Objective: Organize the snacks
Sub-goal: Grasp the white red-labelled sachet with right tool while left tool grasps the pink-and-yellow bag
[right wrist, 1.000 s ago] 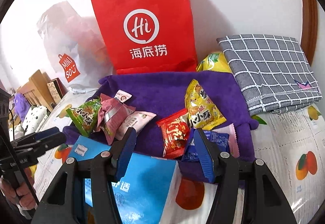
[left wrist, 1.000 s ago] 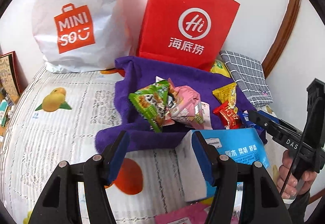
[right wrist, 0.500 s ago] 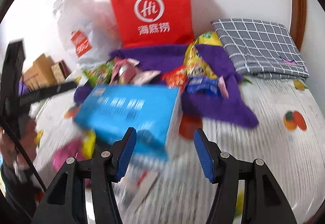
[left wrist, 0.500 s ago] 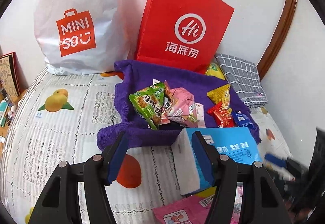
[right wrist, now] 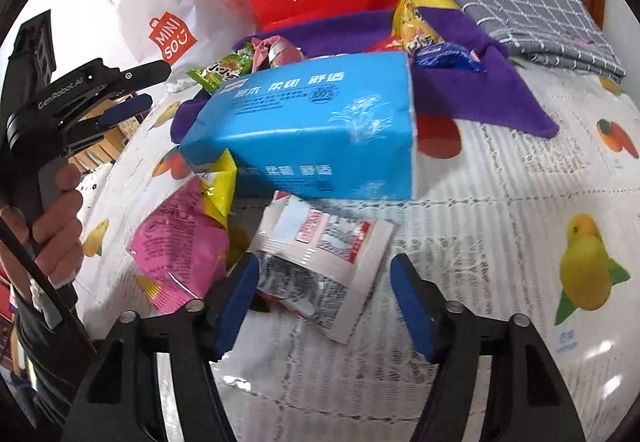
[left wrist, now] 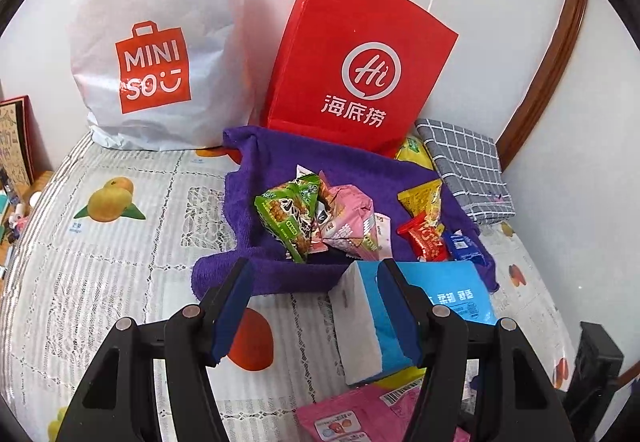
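Several snack packets lie on a purple towel (left wrist: pixel 280 165): a green one (left wrist: pixel 286 219), a pink one (left wrist: pixel 348 222), a red one (left wrist: pixel 426 240) and a yellow one (left wrist: pixel 424 197). A blue tissue pack (right wrist: pixel 312 129) lies in front of the towel. Below it lie a white sachet (right wrist: pixel 324 254), a pink packet (right wrist: pixel 180 242) and a yellow packet (right wrist: pixel 218 185). My right gripper (right wrist: pixel 322 306) is open and empty, just above the white sachet. My left gripper (left wrist: pixel 314 314) is open and empty, over the tablecloth beside the tissue pack (left wrist: pixel 400 322). It also shows in the right wrist view (right wrist: pixel 132 89).
A red paper bag (left wrist: pixel 356 73) and a white Miniso bag (left wrist: pixel 156 53) stand against the wall behind the towel. A folded grey checked cloth (left wrist: pixel 468 165) lies at the right. The fruit-print tablecloth (left wrist: pixel 100 242) covers the table.
My right gripper has pulled back and down from the towel to hover over the white sachet near the front. My left gripper has drawn back slightly. Both stay open.
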The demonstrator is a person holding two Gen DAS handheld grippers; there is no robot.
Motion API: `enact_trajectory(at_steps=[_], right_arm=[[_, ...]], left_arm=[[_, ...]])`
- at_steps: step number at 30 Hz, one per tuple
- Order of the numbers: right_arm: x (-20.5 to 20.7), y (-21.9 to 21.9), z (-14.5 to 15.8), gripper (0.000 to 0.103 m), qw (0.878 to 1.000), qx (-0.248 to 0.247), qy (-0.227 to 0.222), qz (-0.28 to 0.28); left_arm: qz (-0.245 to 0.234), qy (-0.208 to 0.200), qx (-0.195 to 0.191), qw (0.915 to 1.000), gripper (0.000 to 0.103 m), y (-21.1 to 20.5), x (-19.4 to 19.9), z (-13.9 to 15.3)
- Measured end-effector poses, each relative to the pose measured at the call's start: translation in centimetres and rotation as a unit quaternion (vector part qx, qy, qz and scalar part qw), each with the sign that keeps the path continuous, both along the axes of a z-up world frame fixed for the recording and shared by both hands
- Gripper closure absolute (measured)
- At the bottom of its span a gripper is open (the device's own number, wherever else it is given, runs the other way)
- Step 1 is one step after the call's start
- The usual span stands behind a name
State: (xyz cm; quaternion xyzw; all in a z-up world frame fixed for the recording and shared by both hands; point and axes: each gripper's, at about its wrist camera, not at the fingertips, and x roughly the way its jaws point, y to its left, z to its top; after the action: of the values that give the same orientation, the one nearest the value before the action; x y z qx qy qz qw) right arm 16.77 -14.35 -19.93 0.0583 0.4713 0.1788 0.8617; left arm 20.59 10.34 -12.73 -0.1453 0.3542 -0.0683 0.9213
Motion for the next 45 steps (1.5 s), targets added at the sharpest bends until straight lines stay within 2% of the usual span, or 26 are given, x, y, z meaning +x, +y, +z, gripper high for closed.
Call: enact_trajectory(at_steps=[4,9,12,13,18,21,26,30,31,33,41,44,45], right_arm=[[0.4,1.4,-0.1,0.029,0.999,-0.032,-0.007,-0.005],[0.5,3.6,-0.6,0.024,0.995,-0.100,-0.018,-0.011],[0.2,4.1,-0.9,0.025,0.992,-0.123,-0.036,-0.007],[0.1,4.0,-0.9,0.027,0.992,-0.121,-0.041,-0.006],[-0.4,2.9,-0.8,0.049,0.992,-0.113,-0.056,-0.005],[-0.6,1.9,-0.5,0.057,0.993,-0.098,-0.058,-0.002],[-1.1,-0.3,-0.2,0.060,0.995,-0.077,-0.056,-0.017],[-1.8,-2.9,0.0,0.067,0.996,-0.059,-0.052,-0.037],[-1.9,-3.3,0.0,0.068,0.996,-0.058,-0.052,-0.041],[-2.2,-4.4,-0.1,0.071,0.996,-0.057,-0.053,-0.050],[-3.0,-6.4,-0.2,0.082,0.996,-0.034,-0.058,-0.066],[-3.2,-6.4,-0.2,0.084,0.996,-0.029,-0.060,-0.064],[-3.4,-6.3,-0.1,0.084,0.996,-0.027,-0.061,-0.061]], left_arm=[[-0.001,-0.007,-0.004,1.0000,0.041,0.1,-0.3,0.3],[-0.005,-0.007,-0.004,1.0000,0.041,0.0,-0.3,0.4],[-0.006,-0.009,-0.004,0.9999,0.041,0.0,-0.4,0.5],[-0.006,-0.010,-0.004,0.9999,0.041,0.0,-0.4,0.5],[-0.008,-0.012,-0.004,0.9999,0.041,-0.1,-0.5,0.7],[-0.011,-0.010,-0.003,0.9999,0.041,-0.3,-0.5,0.6],[-0.021,-0.005,0.020,0.9996,0.041,-1.1,-0.9,0.4],[-0.035,-0.006,0.030,0.9989,0.039,-1.6,-1.9,0.2],[-0.036,-0.001,0.031,0.9989,0.034,-1.7,-2.3,-0.1],[-0.044,0.016,0.026,0.9986,0.029,-1.8,-3.1,-0.9],[-0.076,0.081,-0.001,0.9938,0.028,-3.5,-6.5,-3.7],[-0.076,0.101,0.015,0.9919,0.025,-4.1,-6.7,-4.9],[-0.074,0.100,0.010,0.9922,0.025,-4.0,-6.8,-5.0]])
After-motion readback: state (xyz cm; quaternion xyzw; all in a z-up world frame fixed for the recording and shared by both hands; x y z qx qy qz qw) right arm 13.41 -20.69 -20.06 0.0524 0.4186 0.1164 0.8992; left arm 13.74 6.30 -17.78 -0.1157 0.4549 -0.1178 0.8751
